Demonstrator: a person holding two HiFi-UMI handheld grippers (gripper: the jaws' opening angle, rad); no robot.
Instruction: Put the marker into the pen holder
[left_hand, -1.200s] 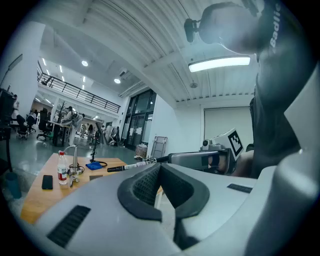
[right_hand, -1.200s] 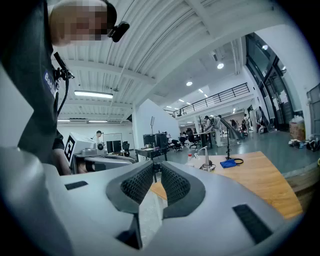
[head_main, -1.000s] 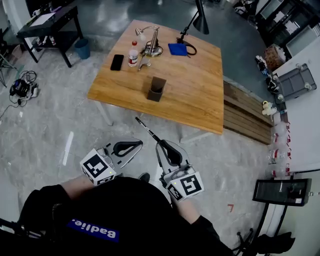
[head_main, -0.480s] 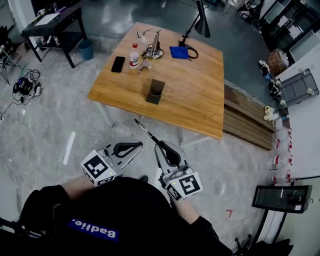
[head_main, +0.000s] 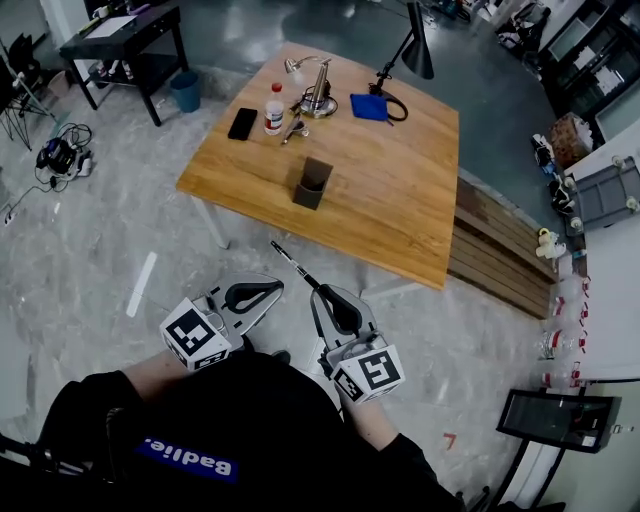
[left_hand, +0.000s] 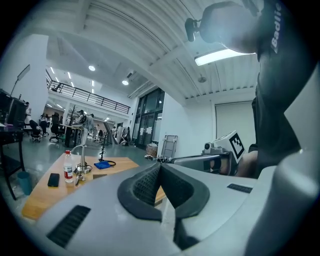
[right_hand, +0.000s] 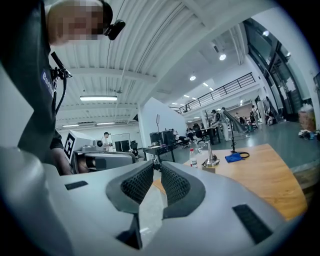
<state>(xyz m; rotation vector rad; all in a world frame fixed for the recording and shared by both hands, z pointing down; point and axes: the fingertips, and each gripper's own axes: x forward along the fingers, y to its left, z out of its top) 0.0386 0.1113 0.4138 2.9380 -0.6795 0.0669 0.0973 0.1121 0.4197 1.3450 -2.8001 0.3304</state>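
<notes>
Marker pokes out ahead of my right gripper. It is a thin dark stick pinched at its near end, and its far end slants forward and to the left, toward the near edge of the table. My right fingers are clamped on it. In the right gripper view only a small dark bit shows at the top of the narrow slit between them, and that is probably the marker's barrel.

My left gripper sits just beside the right one, on its left. Its fingers are pressed together pad to pad and hold nothing. To the right of them, the left gripper view shows the right gripper's cube with its square markers.

Both pairs of fingers hang over the grey floor, short of the table. The pen holder is a dark, square, open-topped cup. It stands upright on the wooden top well ahead of my fingers and well apart from the marker's tip.

Farther ahead, past the holder, is a row of things along the table's far side:
- a black phone at the left
- a plastic bottle just right of it
- a silver lamp
- a blue cloth
- a black desk lamp at the far right
</notes>
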